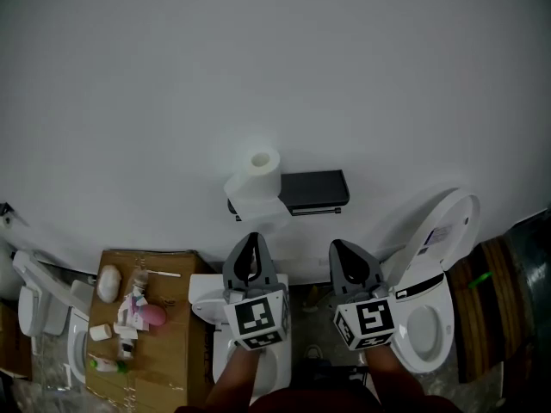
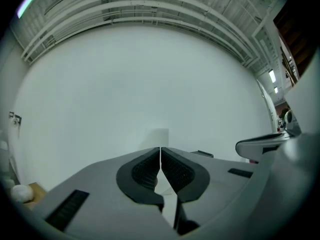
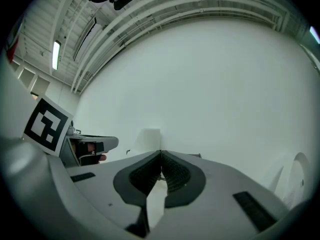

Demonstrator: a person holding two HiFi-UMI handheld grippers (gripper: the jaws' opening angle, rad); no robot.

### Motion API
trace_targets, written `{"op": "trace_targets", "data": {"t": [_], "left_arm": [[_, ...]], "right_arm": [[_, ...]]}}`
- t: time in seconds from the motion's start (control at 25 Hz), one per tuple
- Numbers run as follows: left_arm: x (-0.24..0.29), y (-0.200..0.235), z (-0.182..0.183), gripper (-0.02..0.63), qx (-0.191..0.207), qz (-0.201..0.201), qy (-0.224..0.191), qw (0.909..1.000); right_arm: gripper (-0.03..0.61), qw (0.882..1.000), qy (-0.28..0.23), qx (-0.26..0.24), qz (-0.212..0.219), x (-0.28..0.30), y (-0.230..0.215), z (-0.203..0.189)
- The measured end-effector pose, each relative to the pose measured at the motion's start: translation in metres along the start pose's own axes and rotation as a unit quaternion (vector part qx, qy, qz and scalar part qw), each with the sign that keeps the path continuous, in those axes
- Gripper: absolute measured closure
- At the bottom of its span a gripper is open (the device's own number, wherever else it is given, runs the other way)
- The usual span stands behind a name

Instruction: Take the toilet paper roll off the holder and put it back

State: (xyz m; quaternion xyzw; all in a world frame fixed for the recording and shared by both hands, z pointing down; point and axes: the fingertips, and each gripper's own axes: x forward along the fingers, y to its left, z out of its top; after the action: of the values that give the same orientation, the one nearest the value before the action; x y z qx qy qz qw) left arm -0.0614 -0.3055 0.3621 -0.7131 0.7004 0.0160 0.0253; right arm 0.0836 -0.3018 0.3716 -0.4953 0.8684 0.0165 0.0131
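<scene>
A white toilet paper roll (image 1: 256, 181) sits on a black wall holder (image 1: 312, 192) with a flat black shelf, its loose sheet hanging down in front. Both grippers hang below it, apart from it. My left gripper (image 1: 250, 241) is just under the roll, jaws shut and empty. My right gripper (image 1: 342, 249) is under the shelf, jaws shut with nothing between them. In the left gripper view the roll (image 2: 159, 136) shows faintly above the closed gripper (image 2: 160, 149). In the right gripper view the roll (image 3: 146, 139) stands just left of the closed gripper (image 3: 161, 153).
A white toilet (image 1: 430, 304) with its lid up stands at the right. A cardboard box (image 1: 168, 317) at the left carries several small toiletries. Another white fixture (image 1: 43, 304) sits at the far left. The bare white wall (image 1: 275, 76) fills the background.
</scene>
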Motion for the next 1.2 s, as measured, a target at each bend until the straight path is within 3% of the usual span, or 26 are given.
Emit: {"op": "trace_targets", "data": {"t": [0.16, 0.36, 0.56, 0.96, 1.2], "left_arm": [[0.014, -0.005, -0.003, 0.595, 0.007, 0.014, 0.0, 0.9999], [0.035, -0.011, 0.002, 0.349, 0.023, 0.012, 0.001, 0.9996], [0.066, -0.006, -0.001, 0.233, 0.041, 0.02, 0.009, 0.9989], [0.121, -0.001, -0.003, 0.146, 0.033, 0.014, 0.024, 0.999], [0.145, 0.003, 0.001, 0.132, 0.028, 0.016, 0.029, 0.9991]], "right_arm": [[0.561, 1.0, 0.005, 0.021, 0.008, 0.008, -0.011, -0.009], [0.561, 0.999, 0.008, 0.024, 0.02, 0.017, -0.01, -0.015], [0.561, 0.999, 0.007, 0.031, 0.023, 0.03, -0.017, -0.016], [0.561, 0.999, 0.014, 0.032, 0.027, 0.053, -0.024, -0.024], [0.561, 0.999, 0.023, 0.035, 0.025, 0.059, -0.029, -0.033]]}}
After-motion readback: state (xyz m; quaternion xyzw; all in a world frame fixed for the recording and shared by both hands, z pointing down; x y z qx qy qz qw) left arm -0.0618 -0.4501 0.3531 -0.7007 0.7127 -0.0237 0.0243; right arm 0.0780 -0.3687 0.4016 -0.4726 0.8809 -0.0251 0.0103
